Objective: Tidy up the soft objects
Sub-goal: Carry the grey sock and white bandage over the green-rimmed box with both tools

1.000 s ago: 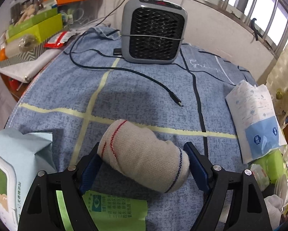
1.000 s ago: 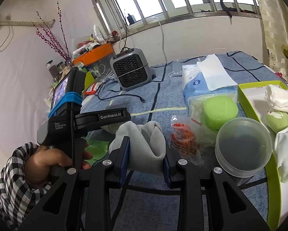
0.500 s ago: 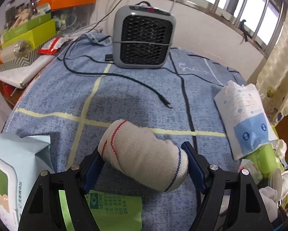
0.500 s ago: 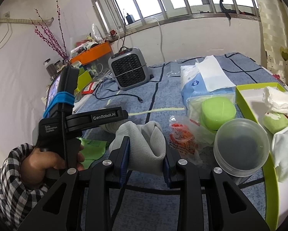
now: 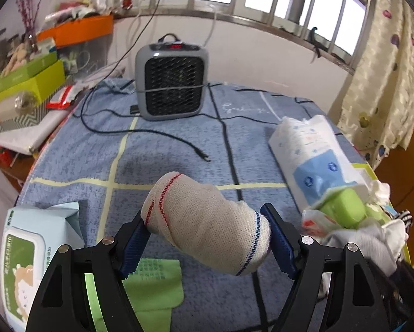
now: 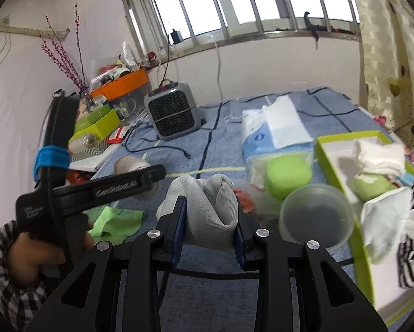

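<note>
Blue checked cloth (image 5: 179, 149) covers the table on which everything is laid. Nearest to the camera, in the lower middle of the left wrist view, the left gripper (image 5: 207, 235) is seen pinching a beige rolled sock (image 5: 204, 224) by its two ends, clear of the cloth; its jaws closed a little further within the last second, and the roll is pressed between the blue pads. In the lower middle of the right wrist view, the right gripper (image 6: 209, 227) is clamped on a grey sock (image 6: 207, 207), with the jaws narrow and the fabric bulging above them. Behind, a clear round tub (image 6: 316, 215) and a green soap case (image 6: 287, 175) are placed at the right, and the green tray (image 6: 345, 171) with other soft things in it is seen at the right edge. Farther, a tissue pack (image 5: 315, 149) is lying, and at the upper middle a grey heater (image 5: 171, 83) stands before the window. Probably the socks are to be carried to the tray. For this step, the grip should be kept even, both socks lifted above the tub, and the release made only over the tray.
</note>
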The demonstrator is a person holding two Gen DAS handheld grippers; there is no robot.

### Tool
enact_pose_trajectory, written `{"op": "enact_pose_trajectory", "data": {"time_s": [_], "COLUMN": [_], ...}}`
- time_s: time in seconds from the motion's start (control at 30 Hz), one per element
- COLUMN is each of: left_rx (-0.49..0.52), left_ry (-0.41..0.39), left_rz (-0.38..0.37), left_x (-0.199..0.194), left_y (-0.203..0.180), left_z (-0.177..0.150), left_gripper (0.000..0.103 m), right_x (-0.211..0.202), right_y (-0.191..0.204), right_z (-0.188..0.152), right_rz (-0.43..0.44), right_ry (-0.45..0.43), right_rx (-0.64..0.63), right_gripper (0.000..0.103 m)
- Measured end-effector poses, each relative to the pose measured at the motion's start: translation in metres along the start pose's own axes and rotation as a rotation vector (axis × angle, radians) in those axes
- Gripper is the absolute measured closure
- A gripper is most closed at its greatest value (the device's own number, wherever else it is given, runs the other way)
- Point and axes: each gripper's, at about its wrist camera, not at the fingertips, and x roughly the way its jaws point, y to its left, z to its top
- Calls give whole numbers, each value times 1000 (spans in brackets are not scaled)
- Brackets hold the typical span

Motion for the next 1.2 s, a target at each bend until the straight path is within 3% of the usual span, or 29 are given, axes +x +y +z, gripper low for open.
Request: {"op": "enact_pose_trajectory", "data": {"time_s": [0.6, 1.2], "left_rx": [129, 237], "left_ry": [-75, -96], "left_rz": [-116, -231], "left_x": [-48, -59], "left_y": [-53, -124], "left_z": [5, 9], "left_gripper": [25, 25], "right_x": [-44, -83], "right_y": [-36, -90], "right_z": [23, 30], "right_rz": [-105, -222], "right_ry": [-93, -155], "right_rx": [50, 111], "right_gripper": [72, 72]}}
